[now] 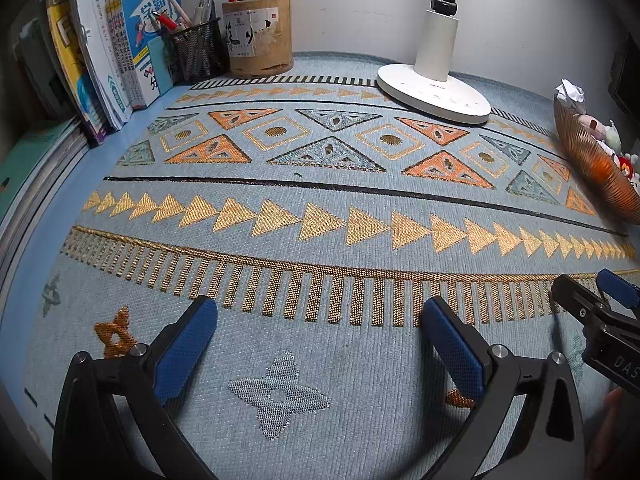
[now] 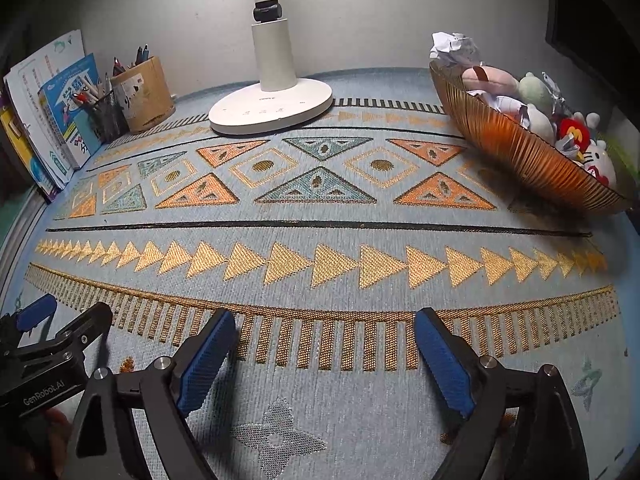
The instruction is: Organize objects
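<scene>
My left gripper [image 1: 320, 312] is open and empty, low over the patterned mat [image 1: 320, 200]. My right gripper [image 2: 325, 326] is open and empty, beside it over the same mat [image 2: 320, 220]. Each shows at the edge of the other's view: the right gripper [image 1: 592, 292] and the left gripper [image 2: 68, 316]. An amber ribbed bowl [image 2: 520, 152] at the right holds plush toys [image 2: 576, 136] and crumpled paper [image 2: 454, 46]; it also shows in the left wrist view [image 1: 592, 160]. A wooden pen holder [image 1: 258, 36] and a black mesh pen cup [image 1: 196, 50] with pens stand at the back left.
A white desk lamp [image 1: 434, 96] stands at the back centre, also in the right wrist view [image 2: 272, 108]. Books [image 1: 120, 52] lean upright along the left, with a flat stack [image 1: 36, 164] in front. A wall runs behind.
</scene>
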{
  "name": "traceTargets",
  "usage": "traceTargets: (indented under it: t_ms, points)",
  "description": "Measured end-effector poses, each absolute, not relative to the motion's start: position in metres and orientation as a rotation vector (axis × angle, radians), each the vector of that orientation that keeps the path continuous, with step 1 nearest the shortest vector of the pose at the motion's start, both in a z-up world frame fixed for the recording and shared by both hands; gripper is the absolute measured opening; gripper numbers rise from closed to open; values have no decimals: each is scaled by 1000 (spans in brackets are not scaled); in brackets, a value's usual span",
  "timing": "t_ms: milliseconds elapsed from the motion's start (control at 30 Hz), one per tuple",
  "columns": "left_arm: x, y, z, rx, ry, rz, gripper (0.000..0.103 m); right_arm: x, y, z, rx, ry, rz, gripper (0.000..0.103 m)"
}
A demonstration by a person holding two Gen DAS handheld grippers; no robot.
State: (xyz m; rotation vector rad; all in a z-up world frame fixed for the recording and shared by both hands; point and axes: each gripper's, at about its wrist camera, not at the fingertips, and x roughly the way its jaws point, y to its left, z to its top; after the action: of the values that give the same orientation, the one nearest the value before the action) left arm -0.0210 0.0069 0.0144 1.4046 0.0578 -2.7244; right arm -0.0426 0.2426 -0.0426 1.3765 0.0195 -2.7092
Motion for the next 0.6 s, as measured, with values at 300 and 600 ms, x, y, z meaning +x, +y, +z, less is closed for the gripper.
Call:
traceTargets:
  t_ms: [300,600]
  points:
    - [-21,7,15,1405,58,-2725,103,-43,241,-43,1389,29,-2713,93]
    - [-21,7,15,1404,57,-2725,103,-43,241,-44,1390,29,-2714,94]
